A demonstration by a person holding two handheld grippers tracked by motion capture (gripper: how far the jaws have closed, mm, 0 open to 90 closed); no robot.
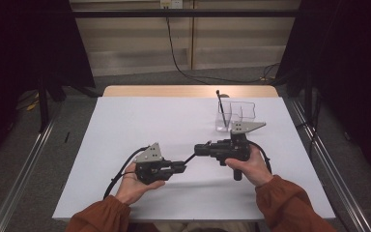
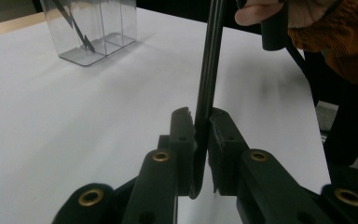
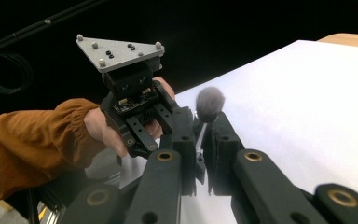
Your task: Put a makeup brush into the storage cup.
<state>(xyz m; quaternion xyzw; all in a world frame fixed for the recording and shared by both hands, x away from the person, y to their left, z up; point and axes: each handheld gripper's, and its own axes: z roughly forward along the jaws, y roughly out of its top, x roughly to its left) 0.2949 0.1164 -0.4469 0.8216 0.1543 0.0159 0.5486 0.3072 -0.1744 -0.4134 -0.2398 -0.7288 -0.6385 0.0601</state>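
Spanning the gap between the two hands in the middle of the high view, a slim black makeup brush with a grey fluffy tip (image 1: 190,158) is pinched at both ends, by the left gripper (image 1: 179,167) lower down and the right gripper (image 1: 199,149) just above and to its right. Gripping it twice over likely steadies it for a handover or a turn before it goes anywhere. Toward the upper right of the white table (image 1: 125,145) stands a clear plastic compartment organiser (image 1: 235,116), with another dark brush (image 1: 220,106) leaning upright in it, probably the destination.

Low in the centre of the left gripper view, the jaws are clamped together on the brush's black handle (image 2: 208,70), which rises to the top edge. The organiser (image 2: 98,28) sits at upper left, the other hand (image 2: 279,11) at upper right.

At the centre of the right gripper view, its own jaws are closed on the brush just below the grey tuft (image 3: 210,103), a hold that keeps the bristles clear. Left of that, the left gripper (image 3: 135,107) faces in.
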